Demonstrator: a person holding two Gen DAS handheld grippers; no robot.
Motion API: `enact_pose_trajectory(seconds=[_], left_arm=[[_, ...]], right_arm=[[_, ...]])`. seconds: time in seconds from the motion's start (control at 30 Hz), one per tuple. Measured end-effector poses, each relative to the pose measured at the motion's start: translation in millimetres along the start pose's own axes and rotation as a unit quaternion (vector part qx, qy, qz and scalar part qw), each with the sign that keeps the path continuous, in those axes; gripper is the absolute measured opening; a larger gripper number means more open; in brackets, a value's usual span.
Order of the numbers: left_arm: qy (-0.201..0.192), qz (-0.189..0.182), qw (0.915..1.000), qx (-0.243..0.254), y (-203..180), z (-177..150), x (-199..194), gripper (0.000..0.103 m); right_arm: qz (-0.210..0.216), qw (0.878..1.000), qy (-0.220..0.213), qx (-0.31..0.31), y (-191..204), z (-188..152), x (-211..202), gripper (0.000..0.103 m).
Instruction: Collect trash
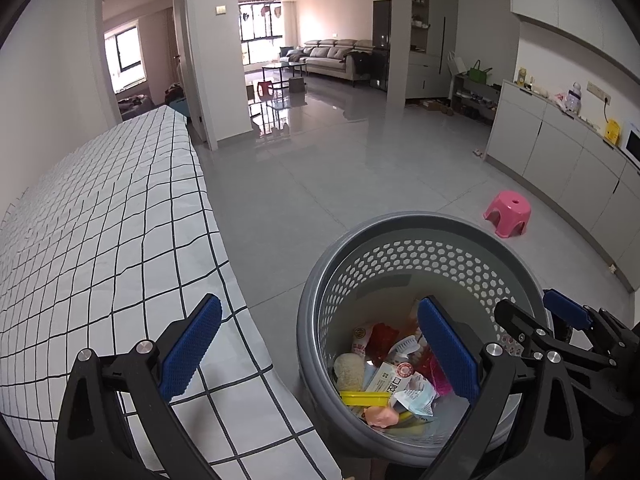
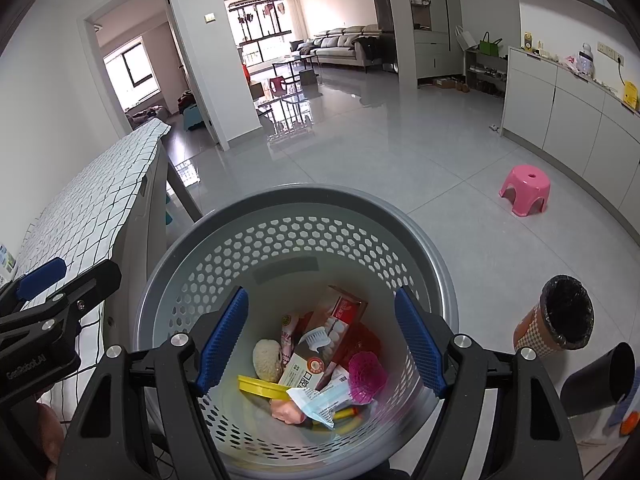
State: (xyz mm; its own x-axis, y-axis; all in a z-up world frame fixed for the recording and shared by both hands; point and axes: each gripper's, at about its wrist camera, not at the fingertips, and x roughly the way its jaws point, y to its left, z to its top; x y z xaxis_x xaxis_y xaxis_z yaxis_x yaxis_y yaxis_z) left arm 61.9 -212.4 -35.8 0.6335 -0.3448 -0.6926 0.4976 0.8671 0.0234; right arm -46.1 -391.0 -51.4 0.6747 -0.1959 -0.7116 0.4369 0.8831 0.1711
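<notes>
A grey perforated trash basket (image 2: pixel 280 216) stands on the floor beside the table; it also shows in the left wrist view (image 1: pixel 416 224). Several pieces of trash (image 2: pixel 316 368) lie in its bottom: a wrapper, a yellow strip, a pink mesh, a small box. My right gripper (image 2: pixel 322 344) is open and empty right above the basket mouth. My left gripper (image 1: pixel 320 352) is open and empty, its left finger over the table edge and its right finger over the basket. The right gripper shows at the right of the left wrist view (image 1: pixel 536 312).
The table with a checked cloth (image 1: pixel 100 240) stands left of the basket. A pink stool (image 2: pixel 524 190) sits on the floor to the right. A small bin with a black liner (image 2: pixel 566 318) and a dark cylinder (image 2: pixel 600 380) stand at the right. Grey cabinets (image 2: pixel 568 108) line the right wall.
</notes>
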Motion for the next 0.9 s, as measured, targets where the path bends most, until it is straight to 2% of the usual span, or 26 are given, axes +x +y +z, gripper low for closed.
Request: enact_pose_trajectory(seconds=[0.9], left_arm=[[-0.003,0.009,1.0,-0.002,0.5,0.6,2.4,0.097]], right_arm=[[0.002,1.0,0.001,0.002,0.2,-4.1,3.4,0.073]])
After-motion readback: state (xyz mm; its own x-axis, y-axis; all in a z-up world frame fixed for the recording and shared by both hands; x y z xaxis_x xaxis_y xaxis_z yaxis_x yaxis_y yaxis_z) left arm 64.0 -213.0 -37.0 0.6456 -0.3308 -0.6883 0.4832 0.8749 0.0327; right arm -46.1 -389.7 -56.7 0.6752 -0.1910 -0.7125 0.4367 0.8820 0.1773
